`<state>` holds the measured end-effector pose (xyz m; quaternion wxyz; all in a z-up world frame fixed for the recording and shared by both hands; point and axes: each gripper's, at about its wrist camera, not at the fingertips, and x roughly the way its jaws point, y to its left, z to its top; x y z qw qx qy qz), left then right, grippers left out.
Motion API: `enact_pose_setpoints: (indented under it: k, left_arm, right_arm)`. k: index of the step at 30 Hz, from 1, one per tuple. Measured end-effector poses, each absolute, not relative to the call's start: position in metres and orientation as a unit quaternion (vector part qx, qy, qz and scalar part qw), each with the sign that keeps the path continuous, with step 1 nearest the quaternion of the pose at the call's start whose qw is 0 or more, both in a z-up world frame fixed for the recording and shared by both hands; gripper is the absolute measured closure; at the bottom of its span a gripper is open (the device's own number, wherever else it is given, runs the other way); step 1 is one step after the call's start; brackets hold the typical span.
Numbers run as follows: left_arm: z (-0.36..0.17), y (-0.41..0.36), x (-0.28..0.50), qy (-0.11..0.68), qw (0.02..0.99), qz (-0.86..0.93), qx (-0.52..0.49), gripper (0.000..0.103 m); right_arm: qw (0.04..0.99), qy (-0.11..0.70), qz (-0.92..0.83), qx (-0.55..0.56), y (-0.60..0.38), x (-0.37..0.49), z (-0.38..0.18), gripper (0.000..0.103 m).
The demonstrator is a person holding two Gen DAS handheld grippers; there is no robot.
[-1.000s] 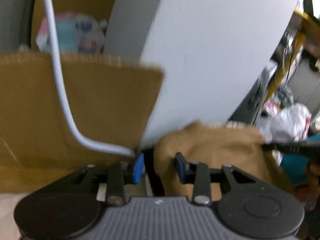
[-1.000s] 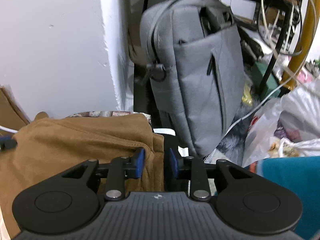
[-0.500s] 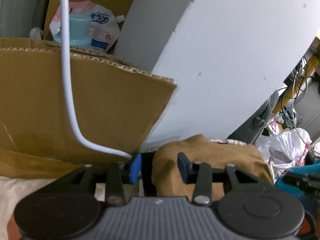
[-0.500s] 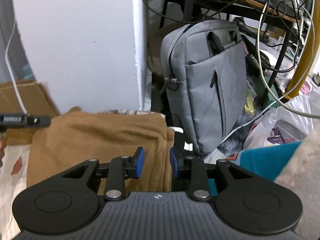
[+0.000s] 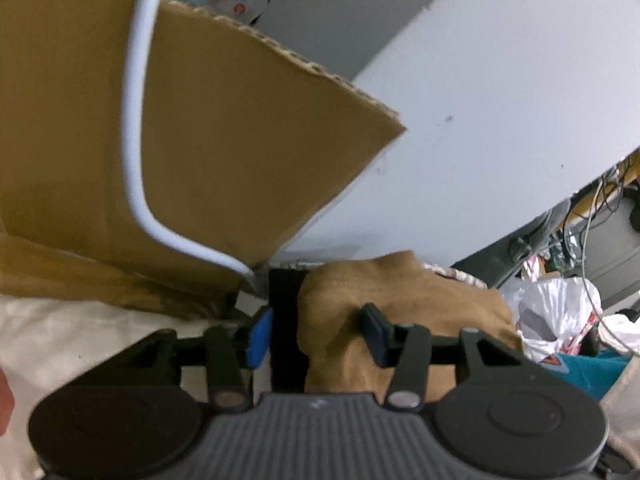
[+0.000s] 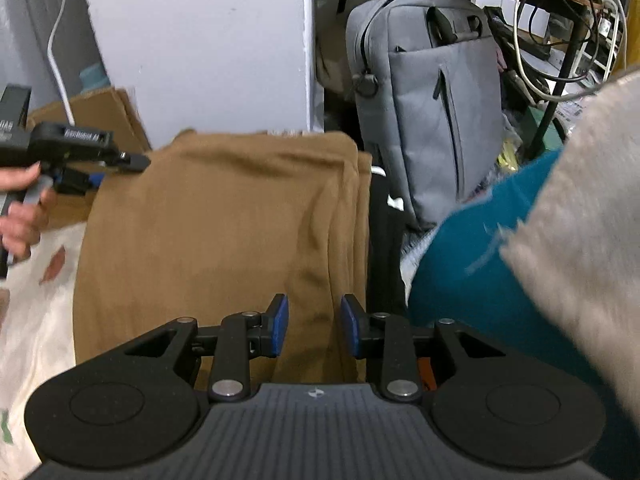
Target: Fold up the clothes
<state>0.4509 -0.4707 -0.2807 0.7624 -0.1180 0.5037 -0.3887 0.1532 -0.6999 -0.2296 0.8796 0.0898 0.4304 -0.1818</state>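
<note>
- Left gripper: jaws closing, gap still moderate; a corner of the brown garment lies between the pads, the right pad against the cloth, the left pad clear. Not clamped.
- Right gripper: jaws parted, nothing gripped; garment's folded right edge lies under the gap.
- Garment lies flat on a pale sheet, ahead of both grippers.
</note>
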Motion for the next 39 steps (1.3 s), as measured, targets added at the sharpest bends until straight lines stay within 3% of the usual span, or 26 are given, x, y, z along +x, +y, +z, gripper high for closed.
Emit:
enact_pose_setpoints:
  k: [4,11,16,19,39]
  left_arm:
    - [-0.268,-0.473,0.447,0.473,0.78,-0.395,-0.108,0.084]
    - [-0.251,-0.468,0.443,0.433,0.8,-0.404,-0.098,0.086]
    - [-0.253,-0.463,0.44,0.44,0.805,-0.392,-0.063,0.066]
    - [-0.255,-0.454,0.439,0.445,0.798,-0.404,-0.049,0.061]
    - [-0.254,-0.425,0.413,0.432,0.772,-0.466,-0.023,0.058]
  right_arm:
    - [0.876,0.436,-0.183,0.091,-0.7,0.144,-0.237,0.071]
    - [0.869,0.449,-0.189,0.083,-0.701,0.138,-0.248,0.071]
    - [0.866,0.446,-0.208,0.086,-0.701,0.13,-0.249,0.071]
    - [0.866,0.446,-0.215,0.068,-0.698,0.127,-0.248,0.071]
    - [0.872,0.419,-0.233,0.097,-0.701,0.155,-0.233,0.071]
